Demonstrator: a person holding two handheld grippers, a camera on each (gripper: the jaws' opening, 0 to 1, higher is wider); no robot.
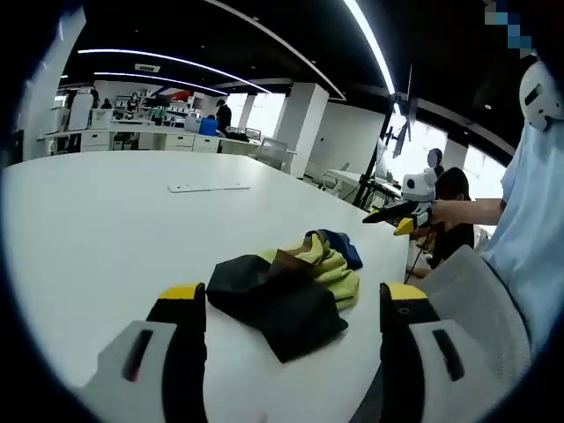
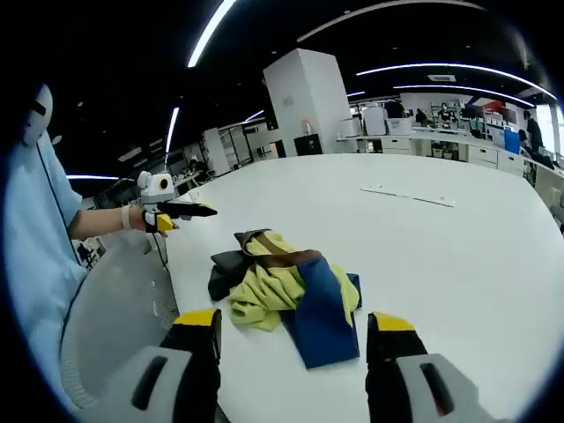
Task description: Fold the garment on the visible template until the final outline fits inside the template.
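A crumpled garment (image 1: 291, 286) (image 2: 286, 282) in black, yellow-green, blue and brown lies in a heap on the white table (image 1: 106, 229) (image 2: 441, 256). In the left gripper view, my left gripper (image 1: 293, 293) stands open just short of the heap, one yellow-tipped jaw on either side of it. My right gripper (image 2: 293, 322) is open the same way on the heap's blue side. Each gripper also appears in the other's view, held in a hand above the table edge: the right gripper (image 1: 401, 214) and the left gripper (image 2: 172, 211). A thin flat white strip (image 1: 209, 187) (image 2: 410, 196) lies farther out on the table.
A person in a light blue shirt (image 1: 529, 238) (image 2: 35, 256) stands at the table's edge, with a grey mesh surface (image 1: 467, 291) (image 2: 115, 308) beside them. Desks, a white pillar (image 1: 304, 123) (image 2: 304, 97) and other people fill the office behind.
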